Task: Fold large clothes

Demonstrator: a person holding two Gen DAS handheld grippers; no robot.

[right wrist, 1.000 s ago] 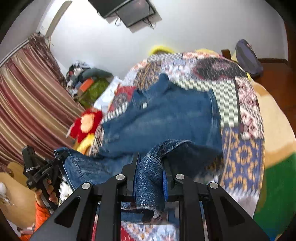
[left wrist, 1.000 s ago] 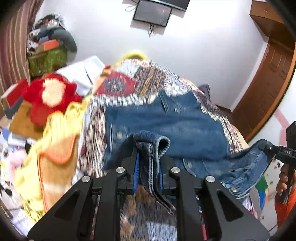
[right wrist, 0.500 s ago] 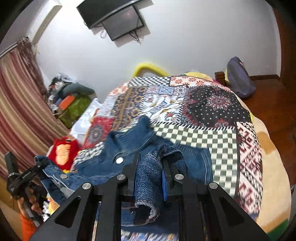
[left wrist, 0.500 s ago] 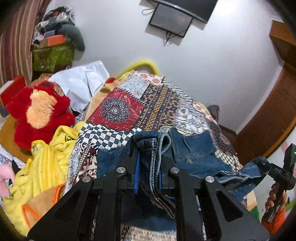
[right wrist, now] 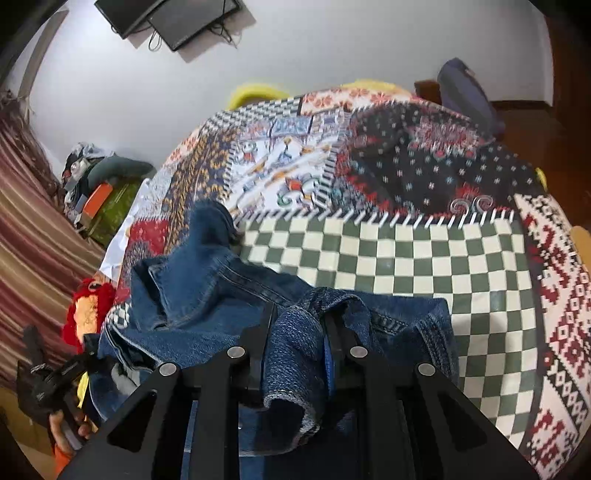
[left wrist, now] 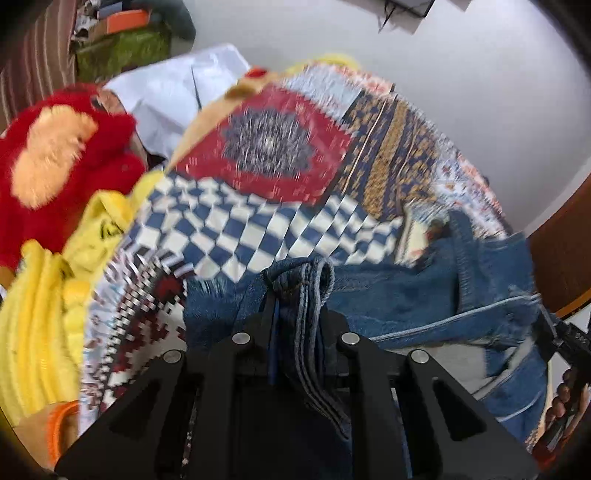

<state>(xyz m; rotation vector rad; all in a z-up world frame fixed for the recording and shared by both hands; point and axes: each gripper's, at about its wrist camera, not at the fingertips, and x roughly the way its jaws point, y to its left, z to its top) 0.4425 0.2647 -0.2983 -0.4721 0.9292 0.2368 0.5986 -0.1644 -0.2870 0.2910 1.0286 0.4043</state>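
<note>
A blue denim jacket hangs stretched between both grippers above a patchwork bedspread. My left gripper is shut on a folded denim edge that bulges above its fingers. In the right wrist view the same denim jacket drapes leftward, with its collar standing up. My right gripper is shut on a bunched denim corner. Each view shows the other gripper at its edge, held by a hand and gripping the far end of the cloth. The jacket's lower part is hidden behind the gripper bodies.
A red plush toy and a yellow blanket lie left of the bedspread. A white sheet and a cluttered green box sit behind. A screen hangs on the wall. A dark bag rests at the far right.
Both grippers have carried the denim forward over the bed and lower, toward the far patches. The jacket, spread flat a second ago, is now doubled over. Both grips are unchanged.
</note>
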